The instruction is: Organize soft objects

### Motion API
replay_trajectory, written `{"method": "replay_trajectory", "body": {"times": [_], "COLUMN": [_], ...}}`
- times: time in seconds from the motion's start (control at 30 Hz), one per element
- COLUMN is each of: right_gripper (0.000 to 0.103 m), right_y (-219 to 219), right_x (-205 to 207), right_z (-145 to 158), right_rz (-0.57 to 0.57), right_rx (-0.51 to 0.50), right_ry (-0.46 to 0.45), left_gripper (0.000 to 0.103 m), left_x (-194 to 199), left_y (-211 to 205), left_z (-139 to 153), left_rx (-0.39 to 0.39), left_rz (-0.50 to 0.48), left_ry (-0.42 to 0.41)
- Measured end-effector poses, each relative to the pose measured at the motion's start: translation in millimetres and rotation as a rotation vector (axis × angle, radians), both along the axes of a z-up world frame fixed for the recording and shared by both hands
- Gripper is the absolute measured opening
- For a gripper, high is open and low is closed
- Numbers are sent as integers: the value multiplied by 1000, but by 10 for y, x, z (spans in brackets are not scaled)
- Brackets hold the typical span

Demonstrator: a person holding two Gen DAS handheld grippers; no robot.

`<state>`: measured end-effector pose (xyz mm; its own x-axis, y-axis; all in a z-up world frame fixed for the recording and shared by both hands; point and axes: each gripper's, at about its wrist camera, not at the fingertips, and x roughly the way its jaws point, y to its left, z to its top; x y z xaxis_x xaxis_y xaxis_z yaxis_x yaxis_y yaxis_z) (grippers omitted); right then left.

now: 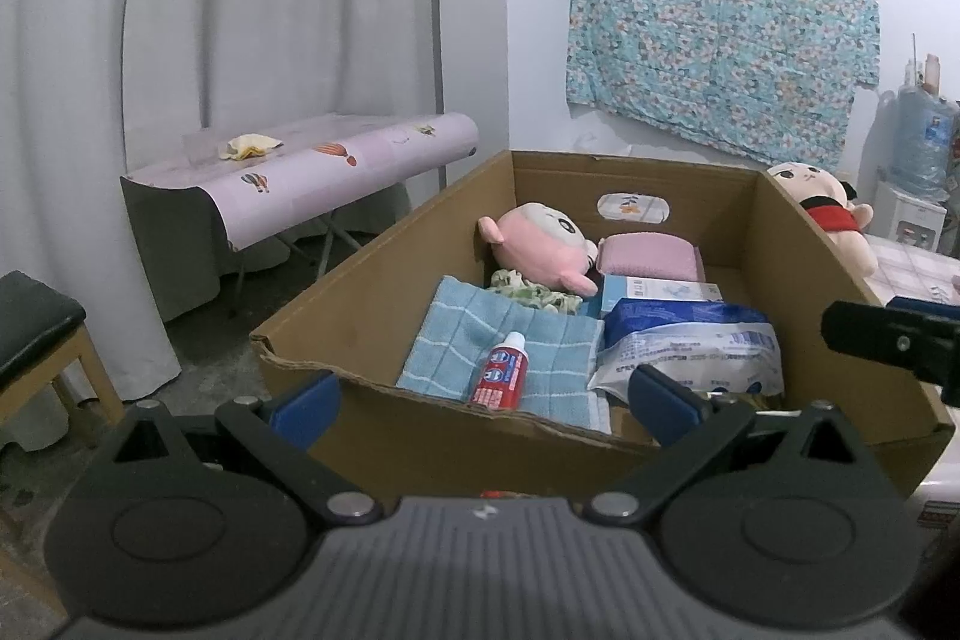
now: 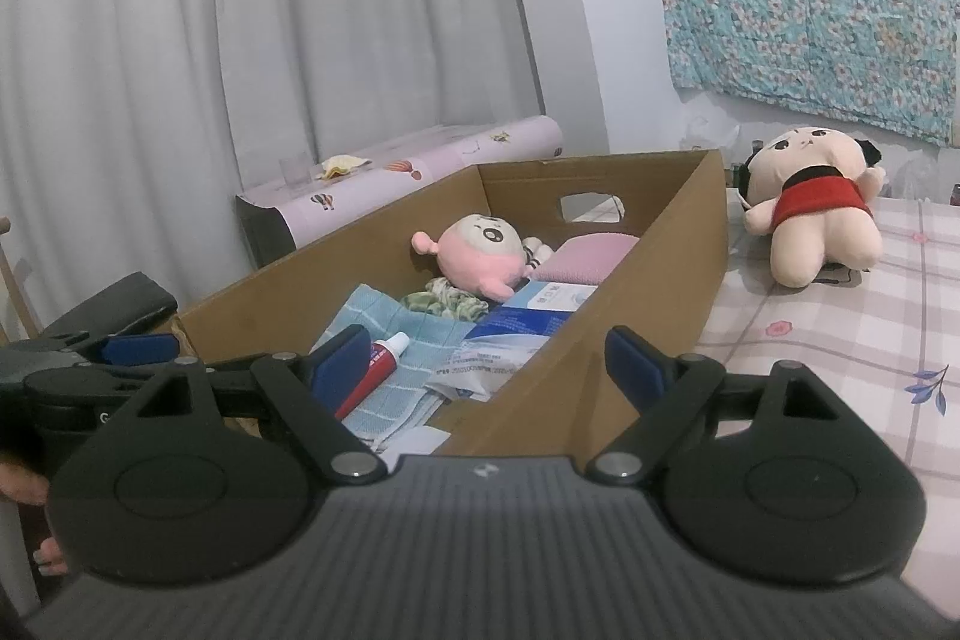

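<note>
- Hovering with nothing between them, the right gripper [image 2: 489, 361] has its blue fingers [image 2: 630, 361] spread wide, straddling the near right wall of the cardboard box [image 2: 678, 244]; one finger sits over the box interior, the other outside it, above the checked surface [image 2: 840, 334].
- The left gripper [image 1: 483, 403] is likewise spread and empty, its fingers [image 1: 306, 400] hanging just in front of the box's torn near rim, aimed slightly downward into it.
- Inside the box, nearest the fingers, a red toothpaste tube [image 1: 498, 370] lies on a folded blue towel [image 1: 474, 334], with a blue-and-white soft pack [image 1: 690, 340] to the right. These look like things gathered into one container, which fits the sorting task.
- Farther in, a pink plush [image 1: 543, 241] rests on its side against a pink pad [image 1: 648, 256] near the far wall, a scrap of green patterned cloth [image 1: 534, 292] just in front of it.
- One soft thing is not yet in the box: a cream doll in a red top [image 2: 810, 214] lies on the checked surface, to the right of the box and well apart from both grippers. I judge it the likely next pick, and the right gripper is the closer one.
- Both grippers are held roughly level with a mild downward tilt, side by side at the near end of the box; a person's hand [image 2: 21, 484] shows at the left edge of the right wrist view.
</note>
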<state>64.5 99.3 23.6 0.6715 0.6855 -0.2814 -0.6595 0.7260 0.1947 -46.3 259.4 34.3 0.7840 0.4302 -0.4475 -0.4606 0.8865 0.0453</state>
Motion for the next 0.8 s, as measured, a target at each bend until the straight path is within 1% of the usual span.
{"method": "replay_trajectory", "body": {"times": [0.53,0.8], "right_gripper": [86,87], "right_y": [15,6], "right_x": [-11,-14], "right_z": [21,19], "right_rz": [13,8], "right_rx": [-12,-3], "right_ry": [-3,-1], "left_gripper": [103,103], "left_x": [11,17], "left_y": [1,-11], "left_z": [-24,-26], "left_rx": [-7,-8], "left_rz": [6,13], "left_ry": [-7,-6]}}
